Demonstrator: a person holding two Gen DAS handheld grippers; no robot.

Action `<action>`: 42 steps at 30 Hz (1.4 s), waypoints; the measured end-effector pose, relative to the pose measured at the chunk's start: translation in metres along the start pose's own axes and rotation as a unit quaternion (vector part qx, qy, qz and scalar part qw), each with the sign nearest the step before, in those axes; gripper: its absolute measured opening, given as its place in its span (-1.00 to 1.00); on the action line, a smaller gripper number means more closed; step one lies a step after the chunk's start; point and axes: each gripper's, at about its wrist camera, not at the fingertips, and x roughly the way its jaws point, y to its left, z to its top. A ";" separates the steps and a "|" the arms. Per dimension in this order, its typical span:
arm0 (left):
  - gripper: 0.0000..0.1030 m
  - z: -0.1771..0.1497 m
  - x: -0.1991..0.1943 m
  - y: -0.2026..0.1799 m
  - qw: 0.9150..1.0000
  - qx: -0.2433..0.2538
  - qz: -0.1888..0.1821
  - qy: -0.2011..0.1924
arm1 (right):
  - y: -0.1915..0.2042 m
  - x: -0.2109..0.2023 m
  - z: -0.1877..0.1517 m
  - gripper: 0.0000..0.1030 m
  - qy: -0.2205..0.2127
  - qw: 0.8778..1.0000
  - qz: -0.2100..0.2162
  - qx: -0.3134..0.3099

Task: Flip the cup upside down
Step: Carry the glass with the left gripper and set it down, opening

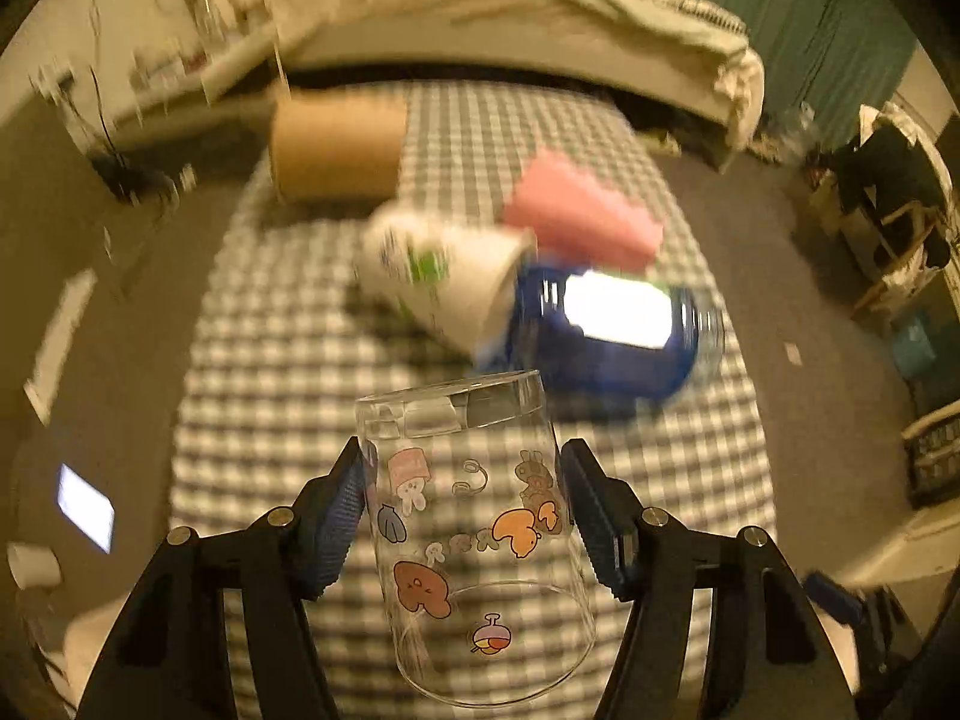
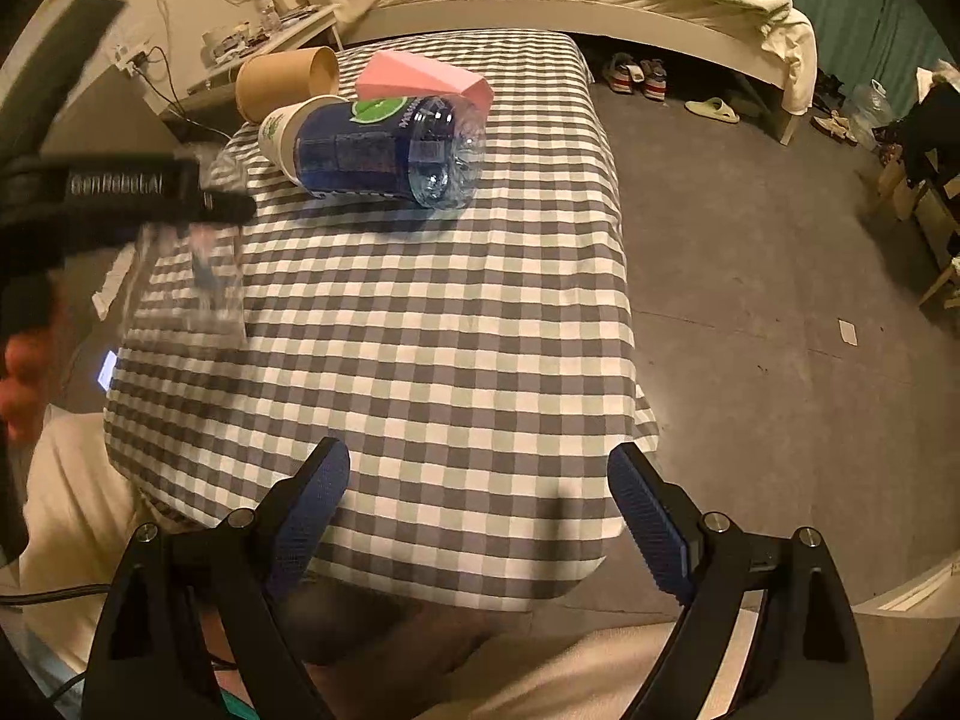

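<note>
Gripping clear cartoon-printed cup (image 1: 474, 540), left tongs (image 1: 462, 474); seemingly base-up.

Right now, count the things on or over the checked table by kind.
Cups: 3, namely glass cup, brown paper cup, white paper cup
Bottles: 1, the blue bottle
Boxes: 1, the pink box
Total: 5

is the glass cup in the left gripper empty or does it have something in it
Empty. The glass cup, held in the left gripper, is clear throughout, with the checked tablecloth visible through it.
</note>
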 end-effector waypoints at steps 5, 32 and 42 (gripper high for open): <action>0.28 0.002 0.006 -0.008 0.991 0.059 0.040 -0.118 | 0.002 0.002 -0.001 0.71 0.005 1.000 -0.010 -0.001; 0.26 -0.078 0.004 0.006 0.987 0.075 -0.023 -0.143 | 0.016 -0.008 0.001 0.71 -0.003 0.999 -0.032 -0.012; 0.47 -0.068 -0.030 0.008 0.984 0.062 -0.032 -0.161 | 0.015 -0.044 0.007 0.71 -0.037 0.998 -0.046 -0.010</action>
